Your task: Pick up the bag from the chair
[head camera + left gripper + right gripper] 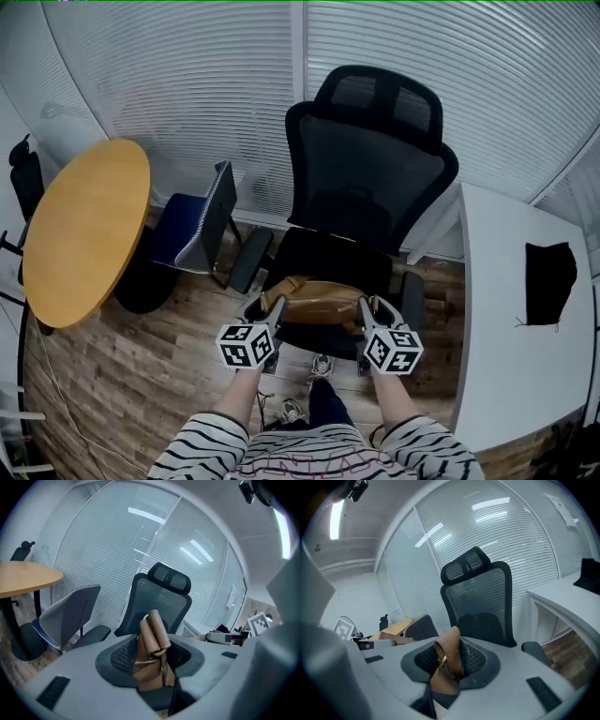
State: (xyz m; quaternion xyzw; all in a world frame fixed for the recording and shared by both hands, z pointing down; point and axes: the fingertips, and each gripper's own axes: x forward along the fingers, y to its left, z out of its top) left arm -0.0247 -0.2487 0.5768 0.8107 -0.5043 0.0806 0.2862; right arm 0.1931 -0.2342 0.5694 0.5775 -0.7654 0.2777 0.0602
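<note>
**Both grippers clamped on the bag at the seat's front**

The soft tan leather bag (314, 302) sits at the front of the black mesh office chair (375, 159), slumped between the grippers; the left gripper (274, 311) is closed on its rolled handle (157, 627); the right gripper (366, 311) pinches a ringed strap (449, 656); the bag looks light and floppy, so gripping both ends should keep it level; the smooth leather may slip.

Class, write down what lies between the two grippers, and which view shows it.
The brown bag on the chair seat, with left gripper and right gripper each shut on an end; head view.
</note>
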